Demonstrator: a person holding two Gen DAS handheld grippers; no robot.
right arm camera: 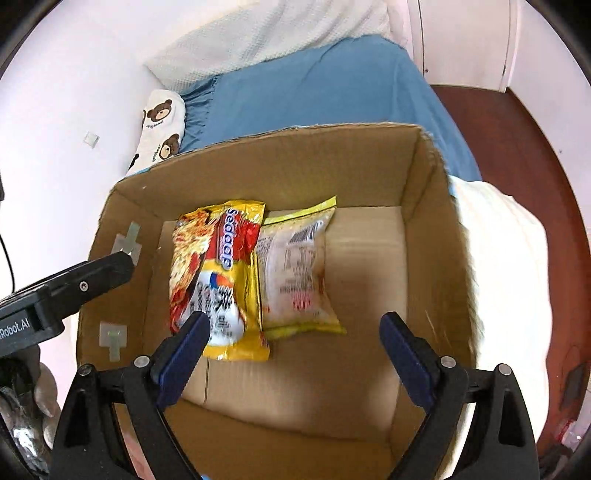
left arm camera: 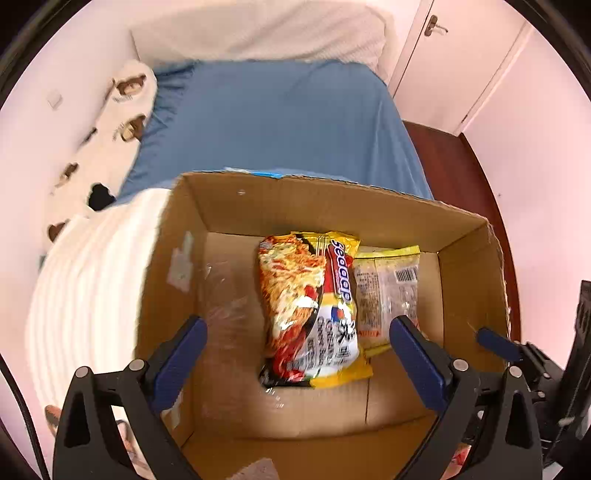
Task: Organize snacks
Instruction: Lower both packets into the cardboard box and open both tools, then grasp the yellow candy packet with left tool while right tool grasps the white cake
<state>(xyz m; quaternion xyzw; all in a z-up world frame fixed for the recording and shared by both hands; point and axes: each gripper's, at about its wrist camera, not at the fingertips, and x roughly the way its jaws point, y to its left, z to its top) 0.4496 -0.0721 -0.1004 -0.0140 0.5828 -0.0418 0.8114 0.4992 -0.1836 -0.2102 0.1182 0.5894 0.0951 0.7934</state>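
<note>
An open cardboard box [left arm camera: 325, 199] [right arm camera: 280, 155] stands on a bed. On its floor lie two snack packs side by side: a yellow and red Sedaap noodle pack [left arm camera: 314, 306] [right arm camera: 218, 277] and, to its right, a pale pack with yellow edges and a barcode [left arm camera: 388, 291] [right arm camera: 295, 273]. My left gripper [left arm camera: 299, 332] is open and empty, held above the box over the noodle pack. My right gripper [right arm camera: 295, 328] is open and empty above the box's near part. The right gripper's tip [left arm camera: 495, 339] shows in the left wrist view; the left gripper's arm [right arm camera: 74, 284] shows in the right wrist view.
The bed has a blue sheet [left arm camera: 280, 122] [right arm camera: 325, 85], a white blanket [left arm camera: 92, 280] [right arm camera: 502, 266] beside the box, a bear-print pillow [left arm camera: 122, 118] [right arm camera: 162, 125] against the wall and a white pillow [left arm camera: 258, 29] at the head. Dark wooden floor [right arm camera: 528, 147] and a door [left arm camera: 436, 48] lie to the right.
</note>
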